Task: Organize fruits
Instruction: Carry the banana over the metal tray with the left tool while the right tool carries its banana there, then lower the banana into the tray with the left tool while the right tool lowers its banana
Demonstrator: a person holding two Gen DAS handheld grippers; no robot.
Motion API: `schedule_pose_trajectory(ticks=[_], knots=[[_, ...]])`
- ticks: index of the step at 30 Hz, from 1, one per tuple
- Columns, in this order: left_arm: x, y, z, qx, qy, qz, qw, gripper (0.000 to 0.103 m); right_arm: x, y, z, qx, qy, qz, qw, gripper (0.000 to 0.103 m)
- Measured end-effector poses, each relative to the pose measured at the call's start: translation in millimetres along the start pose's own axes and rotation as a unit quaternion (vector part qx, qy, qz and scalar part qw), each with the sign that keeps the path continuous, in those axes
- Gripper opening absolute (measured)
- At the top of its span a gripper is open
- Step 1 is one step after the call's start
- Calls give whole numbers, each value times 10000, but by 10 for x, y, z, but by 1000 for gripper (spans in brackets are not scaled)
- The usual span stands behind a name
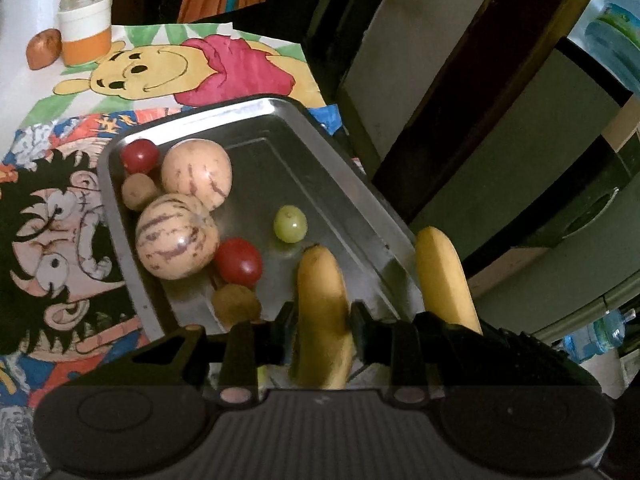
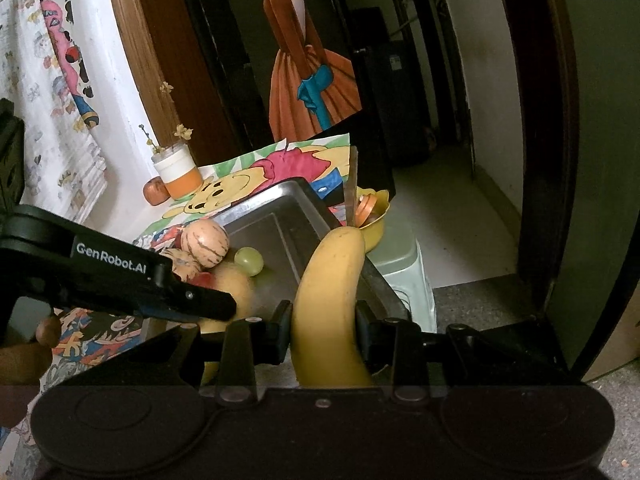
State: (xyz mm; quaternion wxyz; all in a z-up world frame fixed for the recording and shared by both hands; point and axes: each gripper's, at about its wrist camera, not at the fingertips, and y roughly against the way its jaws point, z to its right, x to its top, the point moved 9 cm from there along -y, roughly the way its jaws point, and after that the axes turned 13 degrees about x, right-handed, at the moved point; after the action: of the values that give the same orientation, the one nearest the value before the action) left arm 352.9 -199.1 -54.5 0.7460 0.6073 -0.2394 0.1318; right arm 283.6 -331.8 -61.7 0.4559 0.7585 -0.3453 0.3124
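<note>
A steel tray lies on a cartoon-print cloth. It holds two striped pale melons, two red fruits, two small brown fruits and a green grape. My left gripper is shut on a banana above the tray's near end. My right gripper is shut on a second banana over the tray's right rim; this banana also shows in the left wrist view. The left gripper's arm crosses the right wrist view.
A white and orange cup with dried flowers and a small orange fruit stand at the table's back left. A yellow bowl with utensils sits on a pale stool right of the table. The floor drops away to the right.
</note>
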Motion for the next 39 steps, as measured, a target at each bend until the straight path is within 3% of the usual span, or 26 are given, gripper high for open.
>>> schedule_pose_trajectory(ticks=[3,39], knots=[[10,-4,0,124,-55,33,9999,32,2,-10,4,-13,32,-4,10000,35],[10,52,-55,-51,234,34,9997,35,-64,-103,-16,-15,177,-215,9996,41]])
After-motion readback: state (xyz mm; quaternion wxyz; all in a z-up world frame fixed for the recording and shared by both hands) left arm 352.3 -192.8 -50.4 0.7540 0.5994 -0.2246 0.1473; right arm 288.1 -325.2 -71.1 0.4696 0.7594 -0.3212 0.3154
